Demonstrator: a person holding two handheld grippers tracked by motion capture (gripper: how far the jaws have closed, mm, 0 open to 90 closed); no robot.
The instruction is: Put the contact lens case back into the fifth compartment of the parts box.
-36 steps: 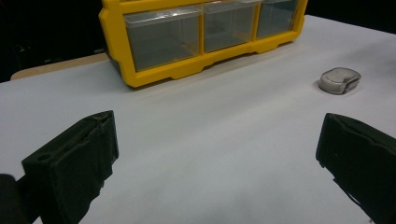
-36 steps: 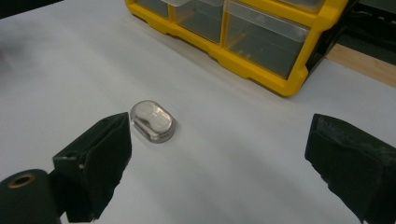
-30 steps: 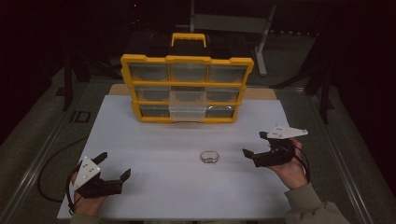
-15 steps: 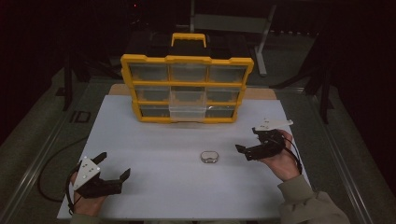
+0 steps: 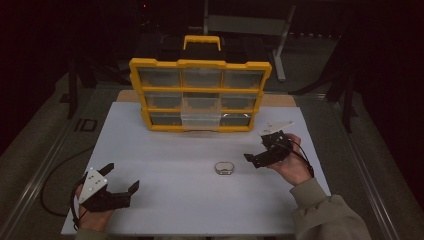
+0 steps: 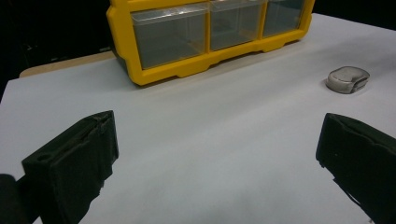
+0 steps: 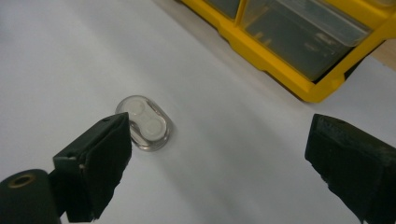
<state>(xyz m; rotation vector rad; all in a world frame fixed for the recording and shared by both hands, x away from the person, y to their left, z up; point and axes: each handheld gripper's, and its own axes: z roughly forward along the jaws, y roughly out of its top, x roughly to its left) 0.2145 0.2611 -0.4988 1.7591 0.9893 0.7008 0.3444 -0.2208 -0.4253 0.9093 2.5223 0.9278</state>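
On the white tabletop [image 5: 165, 165] we see a yellow drawer organiser [image 5: 200, 95] standing at the far edge, its clear drawers facing us and a handle on top. Nearer us, a small clear case with two round white wells [image 5: 224, 168] lies flat on the bare white surface, well apart from the organiser. We hold the left gripper [image 5: 121, 180] low at the near left corner, jaws spread wide with nothing between them. We hold the right gripper [image 5: 259, 148] just right of the small case, jaws also wide apart and empty, one of them close beside the case in the right gripper view. Around the table the room is dark; a grey floor, a cable [image 5: 55, 175] and a metal stand [image 5: 280, 45] show dimly.
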